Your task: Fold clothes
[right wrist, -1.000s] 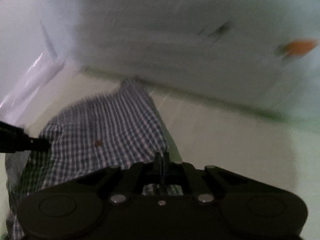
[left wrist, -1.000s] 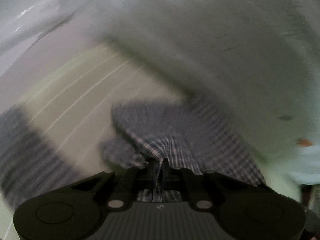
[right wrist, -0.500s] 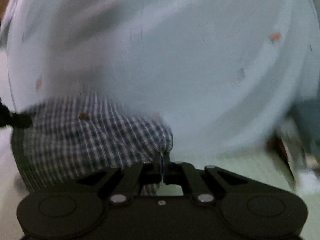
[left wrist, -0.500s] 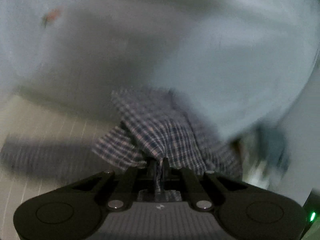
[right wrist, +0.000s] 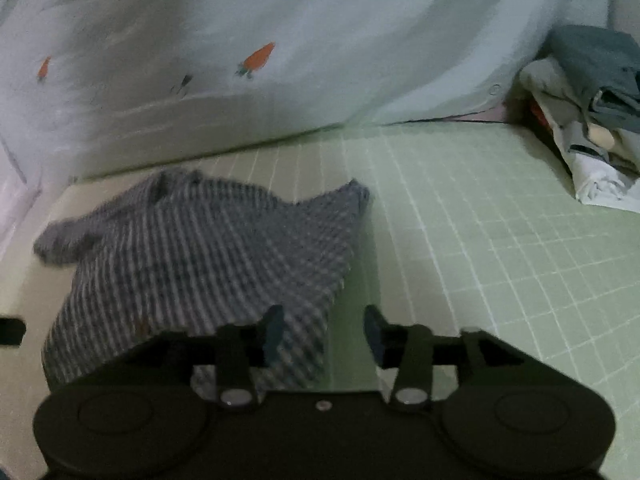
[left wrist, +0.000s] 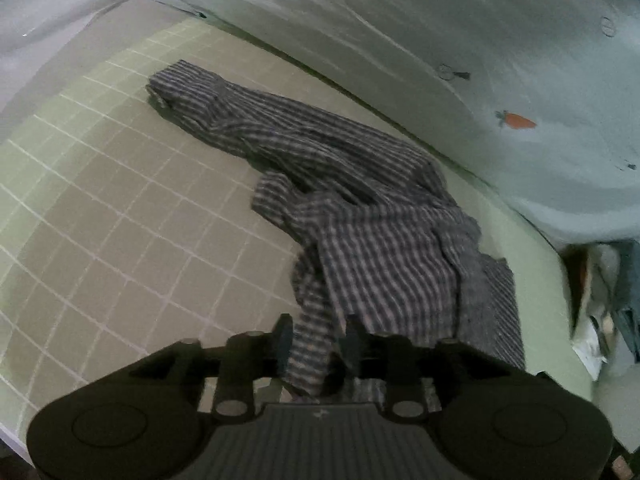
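Note:
A blue-and-white checked garment point(left wrist: 360, 200) lies crumpled on the green grid mat point(left wrist: 120, 208). One sleeve stretches toward the far left. My left gripper point(left wrist: 318, 338) is low over the garment's near edge, its jaws opening. A loose strip of the cloth runs between the fingers, and the pads stand off it. In the right wrist view the same garment point(right wrist: 200, 248) is spread on the mat point(right wrist: 480, 240). My right gripper point(right wrist: 324, 332) is opening too. A corner of the cloth lies under its left finger point(right wrist: 274, 330), not pinched.
A pale quilt with carrot prints point(right wrist: 260, 60) bulges along the far side of the mat, also as the quilt point(left wrist: 480, 60). A heap of other clothes point(right wrist: 592, 120) sits at the back right. The left gripper's dark tip point(right wrist: 10, 332) shows at the left edge.
Both grippers were shut on the checked cloth and swung it sideways. Now both have parted their jaws, and the garment rests on the mat.

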